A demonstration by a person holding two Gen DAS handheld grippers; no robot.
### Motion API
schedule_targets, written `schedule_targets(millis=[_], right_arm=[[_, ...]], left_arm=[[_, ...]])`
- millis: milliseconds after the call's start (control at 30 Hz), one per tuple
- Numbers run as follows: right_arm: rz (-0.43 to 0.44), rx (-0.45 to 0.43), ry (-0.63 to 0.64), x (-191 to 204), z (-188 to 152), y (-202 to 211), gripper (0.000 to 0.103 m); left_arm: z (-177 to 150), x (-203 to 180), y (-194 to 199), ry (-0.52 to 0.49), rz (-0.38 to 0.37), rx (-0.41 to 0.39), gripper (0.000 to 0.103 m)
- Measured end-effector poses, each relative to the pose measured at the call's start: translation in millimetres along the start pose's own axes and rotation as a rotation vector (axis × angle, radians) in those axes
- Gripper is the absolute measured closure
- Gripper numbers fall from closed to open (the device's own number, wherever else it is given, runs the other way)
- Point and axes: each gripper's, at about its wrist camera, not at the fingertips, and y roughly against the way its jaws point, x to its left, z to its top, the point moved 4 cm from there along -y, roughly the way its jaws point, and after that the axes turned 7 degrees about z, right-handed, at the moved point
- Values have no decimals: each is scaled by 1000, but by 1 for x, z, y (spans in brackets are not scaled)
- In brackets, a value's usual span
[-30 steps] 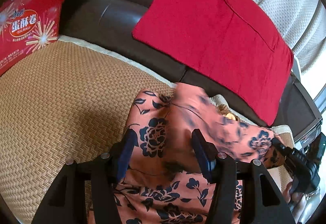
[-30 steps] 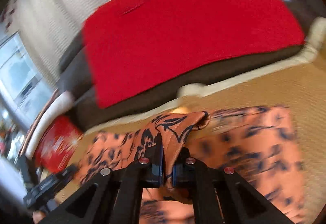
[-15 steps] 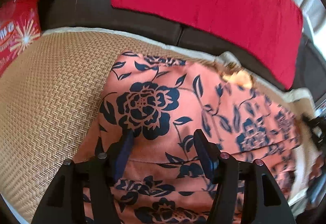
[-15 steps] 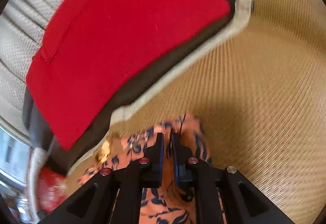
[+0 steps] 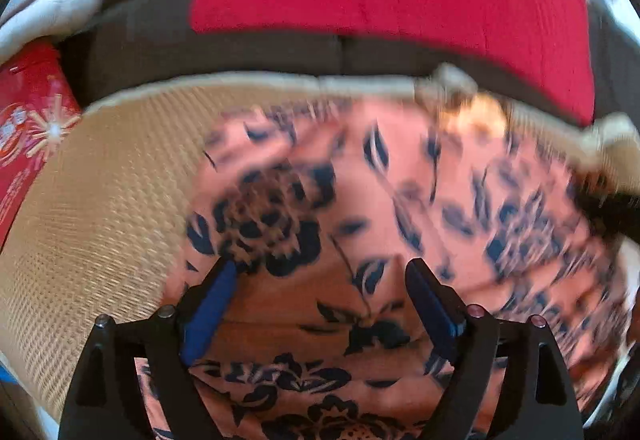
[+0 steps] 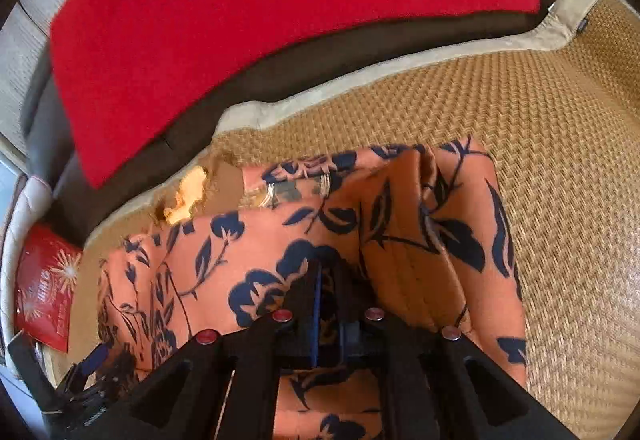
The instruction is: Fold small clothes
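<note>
Pinching floral garment [image 6: 404, 240] in right gripper [image 6: 328, 304], left gripper [image 5: 320, 280] spread wide above it, woven mat [image 6: 560, 160] bare rightward.

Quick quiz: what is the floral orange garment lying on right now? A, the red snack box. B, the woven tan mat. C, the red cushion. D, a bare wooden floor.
B: the floral orange garment is spread on the woven tan mat, with the red cushion behind it on the sofa.
</note>
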Motion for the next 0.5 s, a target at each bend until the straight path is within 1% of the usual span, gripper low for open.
schedule_targets(millis=[33,67,100,133,200,233,267,333,367,400,433,467,500], right_arm=[[2,-7,-2,0,2,3,94],[17,-37,-4,1,5,9,92],[29,-63,-6,2,10,12,92],[36,-82,-7,2,13,15,92],[77,-86,-2,7,16,15,92],[99,-73,8,13,16,11,92],[103,-58,16,16,18,4,92],[97,31,31,22,9,-14,91],[92,38,30,23,6,-18,91],[90,19,30,24,5,-16,91],[85,21,31,25,3,-14,92],[91,26,35,28,3,-8,92],[116,10,43,33,3,-4,92]], left_arm=[[7,5,11,35,-28,-69,16],[11,9,18,50,-33,-115,16],[15,13,22,59,-12,-140,16],[18,16,19,65,23,-135,15],[19,21,3,82,41,-75,15],[18,26,-12,111,46,-18,15],[17,30,-19,129,53,16,15],[10,39,-43,171,79,118,14],[11,40,-44,158,98,85,13],[11,40,-42,142,110,77,13],[11,37,-44,142,109,104,13],[10,37,-44,147,103,110,13],[10,35,-41,154,97,103,13]])
